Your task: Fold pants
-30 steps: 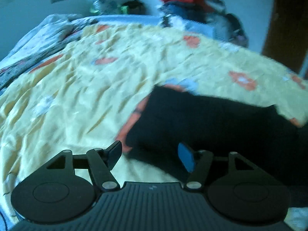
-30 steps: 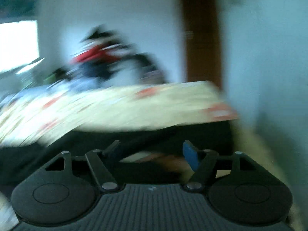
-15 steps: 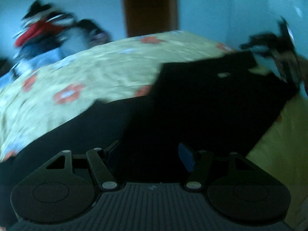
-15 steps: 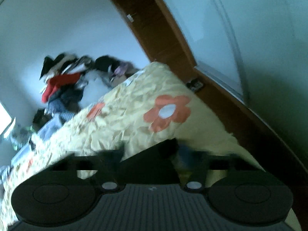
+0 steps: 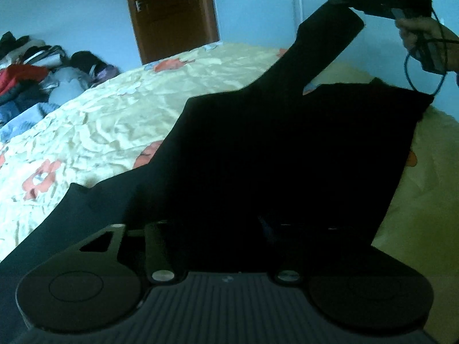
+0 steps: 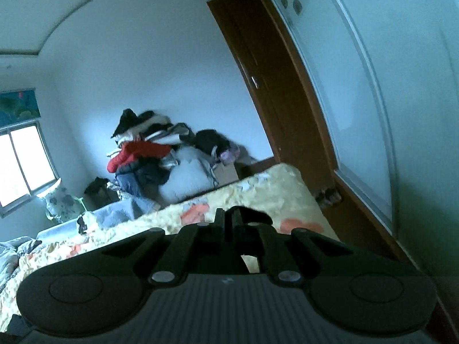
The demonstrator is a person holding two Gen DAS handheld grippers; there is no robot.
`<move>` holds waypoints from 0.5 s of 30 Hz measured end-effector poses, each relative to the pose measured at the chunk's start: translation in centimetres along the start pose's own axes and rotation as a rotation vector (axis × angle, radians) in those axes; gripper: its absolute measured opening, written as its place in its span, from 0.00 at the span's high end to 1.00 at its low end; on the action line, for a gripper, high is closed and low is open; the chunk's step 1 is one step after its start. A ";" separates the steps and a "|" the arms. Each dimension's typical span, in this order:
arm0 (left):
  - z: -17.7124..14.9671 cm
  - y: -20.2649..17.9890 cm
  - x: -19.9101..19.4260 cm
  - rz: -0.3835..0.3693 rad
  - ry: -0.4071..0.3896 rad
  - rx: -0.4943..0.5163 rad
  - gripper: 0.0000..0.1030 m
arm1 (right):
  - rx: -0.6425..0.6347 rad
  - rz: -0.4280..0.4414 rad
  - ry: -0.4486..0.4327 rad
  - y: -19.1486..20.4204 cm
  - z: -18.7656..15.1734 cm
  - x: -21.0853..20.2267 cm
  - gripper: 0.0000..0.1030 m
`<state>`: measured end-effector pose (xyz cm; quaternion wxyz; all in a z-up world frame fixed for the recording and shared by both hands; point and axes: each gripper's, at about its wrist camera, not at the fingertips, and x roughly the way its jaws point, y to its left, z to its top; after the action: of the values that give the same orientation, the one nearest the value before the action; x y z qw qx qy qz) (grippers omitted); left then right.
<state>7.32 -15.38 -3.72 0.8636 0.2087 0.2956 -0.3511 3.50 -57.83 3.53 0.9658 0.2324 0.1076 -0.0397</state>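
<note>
Black pants [image 5: 258, 149] lie spread on a yellow flowered bedspread [image 5: 100, 120]. In the left wrist view my right gripper [image 5: 341, 0] is at the upper right, shut on one corner of the pants and holding it high above the bed. In the right wrist view that gripper [image 6: 229, 218] has its fingers pressed together on black cloth [image 6: 252, 215]. My left gripper [image 5: 215, 229] sits low over the pants, its fingers spread wide; the tips are lost against the dark cloth.
A pile of clothes [image 6: 149, 149] is heaped beyond the bed's far side. A brown wooden door [image 5: 172, 11] and a wardrobe [image 6: 272, 86] stand along the walls. A window [image 6: 20, 166] is at the left. The bed's edge drops off at the right.
My right gripper has shut on a corner of the pants and lifted it upward. My left gripper has swung right along the pants and dropped closer to the cloth.
</note>
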 end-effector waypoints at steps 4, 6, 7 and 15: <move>0.1 0.2 -0.2 -0.013 0.002 -0.019 0.72 | 0.008 -0.035 -0.083 -0.6 0.7 -1.1 0.96; 0.1 0.4 -0.3 -0.018 0.002 -0.031 0.73 | 0.037 -0.201 -0.008 -1.9 0.4 -0.6 0.95; 0.1 0.5 -0.3 -0.020 0.001 -0.038 0.73 | 0.045 -0.290 0.050 -2.4 0.1 -0.2 0.95; -0.1 0.0 -0.1 -0.009 -0.012 -0.043 0.66 | 0.267 -0.130 0.245 -2.6 -3.1 2.0 0.41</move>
<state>7.26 -15.26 -3.70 0.8681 0.1866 0.2987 -0.3499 4.50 -58.78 -0.77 0.9015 0.3542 0.2330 -0.0875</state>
